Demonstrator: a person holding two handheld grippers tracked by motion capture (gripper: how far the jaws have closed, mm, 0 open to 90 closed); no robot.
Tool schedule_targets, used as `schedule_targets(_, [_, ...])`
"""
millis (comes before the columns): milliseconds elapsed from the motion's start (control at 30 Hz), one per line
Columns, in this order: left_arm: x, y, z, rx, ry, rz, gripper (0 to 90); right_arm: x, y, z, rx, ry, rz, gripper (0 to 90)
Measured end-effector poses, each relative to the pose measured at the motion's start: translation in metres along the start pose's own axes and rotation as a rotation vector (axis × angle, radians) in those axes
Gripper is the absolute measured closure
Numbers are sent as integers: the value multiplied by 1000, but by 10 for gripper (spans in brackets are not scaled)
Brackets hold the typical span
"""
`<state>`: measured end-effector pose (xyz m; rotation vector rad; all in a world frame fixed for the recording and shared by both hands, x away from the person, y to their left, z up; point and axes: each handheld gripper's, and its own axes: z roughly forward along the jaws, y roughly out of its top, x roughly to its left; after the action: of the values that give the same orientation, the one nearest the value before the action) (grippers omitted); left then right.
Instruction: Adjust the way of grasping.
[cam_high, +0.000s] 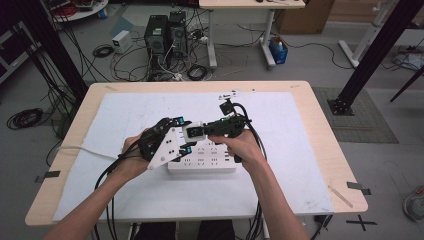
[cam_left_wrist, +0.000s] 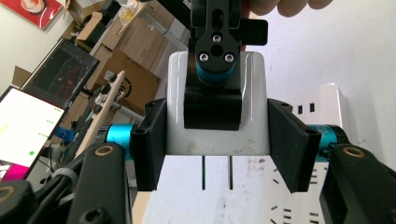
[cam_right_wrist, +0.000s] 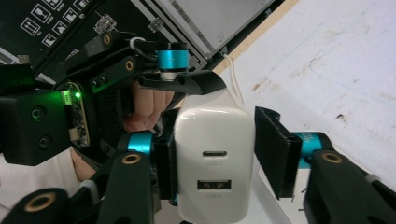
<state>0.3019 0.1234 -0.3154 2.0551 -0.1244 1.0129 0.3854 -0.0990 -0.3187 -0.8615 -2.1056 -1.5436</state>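
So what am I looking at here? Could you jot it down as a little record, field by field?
Held item: white charger, two prongs showing, in the air
Left gripper: a pad on each side of the charger
Right gripper: one jaw on the charger, the other just off it
Below: white power strip
Surface: white sheet on a wooden table

Even overhead light, bright, soft shadows under hands on desk (cam_high: 300, 150). High view sharp w/ slight bowing at edges. Glare streaks on white charger (cam_left_wrist: 215, 135) in left gripper view; bkgd there blurred. Right gripper view: near parts soft, green LED (cam_right_wrist: 76, 95) blooms.
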Motion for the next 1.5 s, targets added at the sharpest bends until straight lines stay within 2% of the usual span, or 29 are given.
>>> schedule_targets(200, [0, -1, 1, -2, -7, 6, 425, 0, -2, 1, 1, 24, 3, 617])
schedule_targets(500, [-1, -2, 1, -1, -18, 24, 425, 0, -3, 2, 18, 18, -4, 620])
schedule_targets(833, [1, -3, 1, -12, -26, 7, 421, 0, -4, 1, 6, 16, 1, 621])
schedule_targets(967, [7, -7, 0, -3, -53, -43, 331, -1, -4, -2, -11, 4, 4, 621])
schedule_targets(1000, [8, -8, -1, -2, -52, -45, 323, -1, -4, -3, -13, 2, 4, 621])
schedule_targets(1100, [14, -13, -5, -2, -66, -75, 304, 0, -4, -7, 1, -47, -23, 621])
schedule_targets(1167, [20, -18, -8, 20, -90, -112, 286, 1, -4, -9, 14, -67, -42, 621])
schedule_targets(1333, [37, -32, -13, 69, -174, -205, 243, 5, -1, -13, 61, -172, -121, 621])
schedule_targets(1433, [45, -42, -16, 117, -238, -257, 228, 6, 4, -16, 102, -220, -162, 621])
schedule_targets(1500, [50, -49, -18, 160, -276, -276, 228, 8, 8, -17, 134, -263, -190, 620])
